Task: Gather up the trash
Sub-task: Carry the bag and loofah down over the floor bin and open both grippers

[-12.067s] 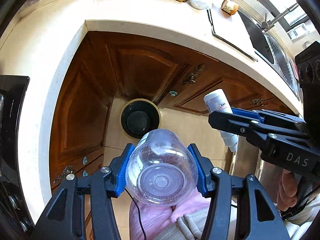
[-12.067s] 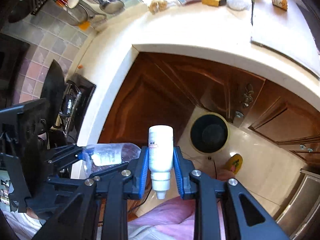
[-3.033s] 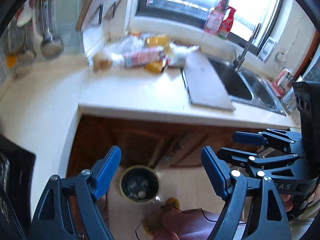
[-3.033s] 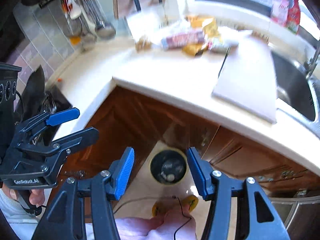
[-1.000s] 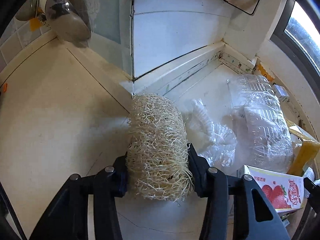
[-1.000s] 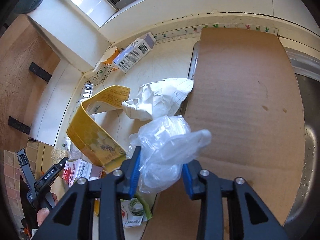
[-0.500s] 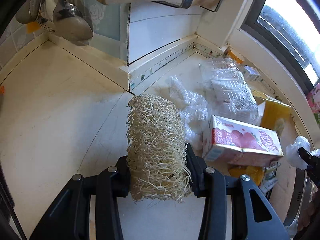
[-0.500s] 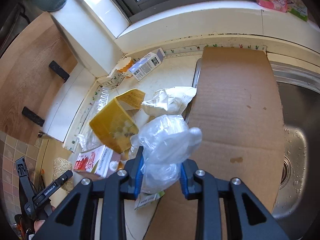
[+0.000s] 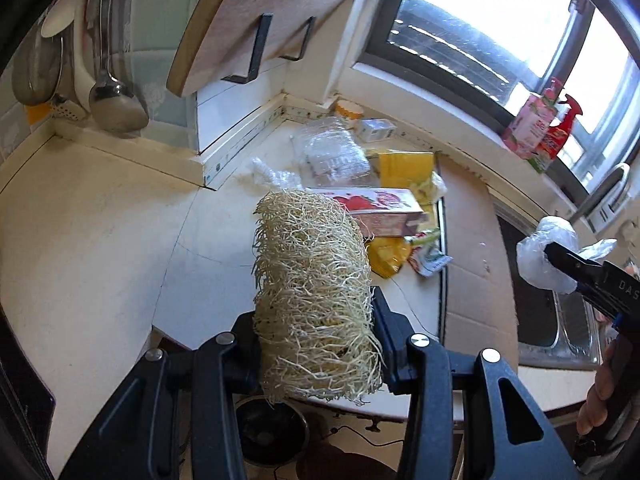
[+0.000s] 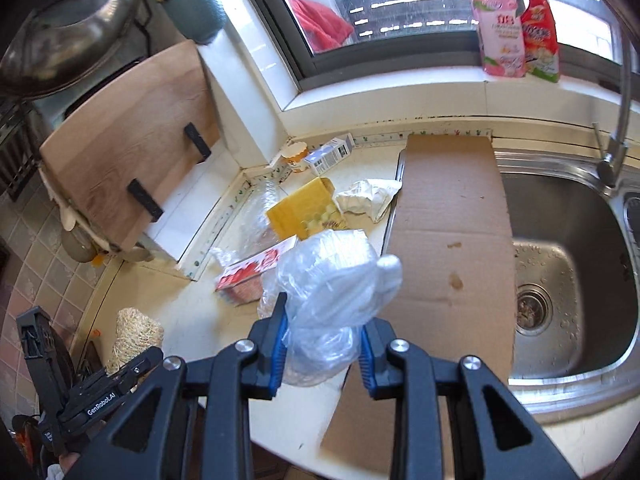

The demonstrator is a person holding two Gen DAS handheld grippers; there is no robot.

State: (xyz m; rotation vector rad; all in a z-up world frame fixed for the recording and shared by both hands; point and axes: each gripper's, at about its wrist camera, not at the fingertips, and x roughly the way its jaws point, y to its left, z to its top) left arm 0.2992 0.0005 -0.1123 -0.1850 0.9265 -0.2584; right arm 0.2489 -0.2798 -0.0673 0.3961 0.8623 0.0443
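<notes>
Trash in hand on both sides: left gripper (image 9: 316, 316) is clamped on a dried loofah scrubber (image 9: 314, 280), right gripper (image 10: 322, 344) is clamped on a crumpled clear plastic bag (image 10: 332, 284). Both loads hang above the counter (image 9: 92, 240), out over its front edge. Trash bin (image 9: 272, 428) sits on the floor below that edge, partly hidden behind the left gripper. Loofah looks light, springy and fibrous; pads bite into its lower sides and it holds shape, so a mid-body pinch seems fine, though loose strands may snag the pads on release. Bag looks near weightless, soft and slick; it bulges out above the pads, so I'd judge the hold secure only where the film is bunched. More trash remains on the counter toward the back corner: red-printed carton (image 10: 256, 272), yellow box (image 10: 304, 208), clear plastic tray (image 9: 336, 156), crumpled white paper (image 10: 368, 196), small carton (image 10: 328, 154). Flat cardboard sheet (image 10: 452, 220) lies on the counter, beside the sink (image 10: 568, 240).
</notes>
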